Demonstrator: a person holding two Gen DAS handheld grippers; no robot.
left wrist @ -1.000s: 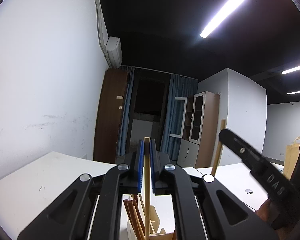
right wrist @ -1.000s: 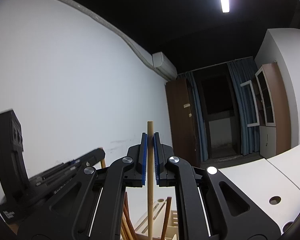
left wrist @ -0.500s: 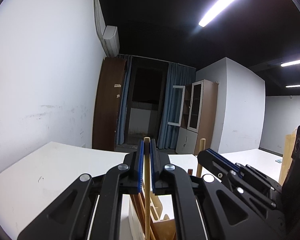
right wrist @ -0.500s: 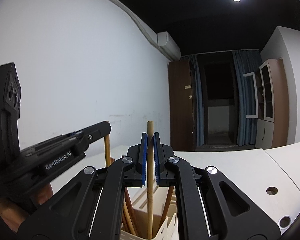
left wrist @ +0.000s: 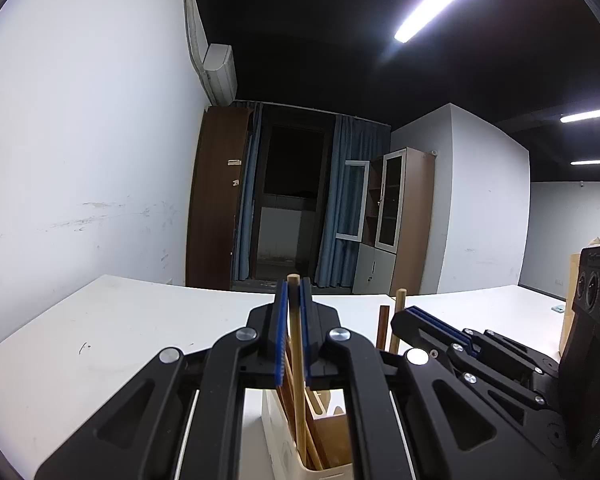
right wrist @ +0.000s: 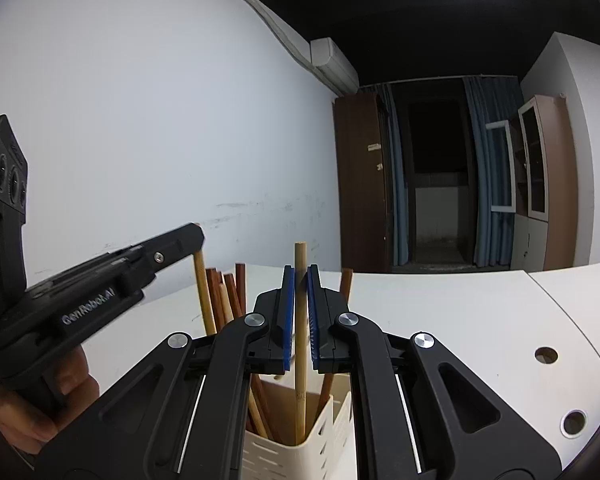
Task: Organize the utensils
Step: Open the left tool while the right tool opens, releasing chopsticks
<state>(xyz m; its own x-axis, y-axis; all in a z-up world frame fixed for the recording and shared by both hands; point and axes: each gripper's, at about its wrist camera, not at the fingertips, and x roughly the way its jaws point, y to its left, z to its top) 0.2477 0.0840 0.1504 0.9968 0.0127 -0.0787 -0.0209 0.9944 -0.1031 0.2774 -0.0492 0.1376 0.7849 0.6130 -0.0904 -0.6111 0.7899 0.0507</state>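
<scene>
Both grippers grip pale wooden chopsticks: left gripper (left wrist: 293, 332) clamped on one (left wrist: 298, 380), right gripper (right wrist: 300, 316) pads slightly parted around another (right wrist: 300, 344). Since a second ago both have lowered; tips now sit inside the cream slotted plastic holder (right wrist: 300, 456) on the white table (right wrist: 440, 320). Release judged next.

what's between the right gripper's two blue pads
A light wooden chopstick stands upright between the right gripper pads, its lower end inside the cream holder; right wrist view.
</scene>
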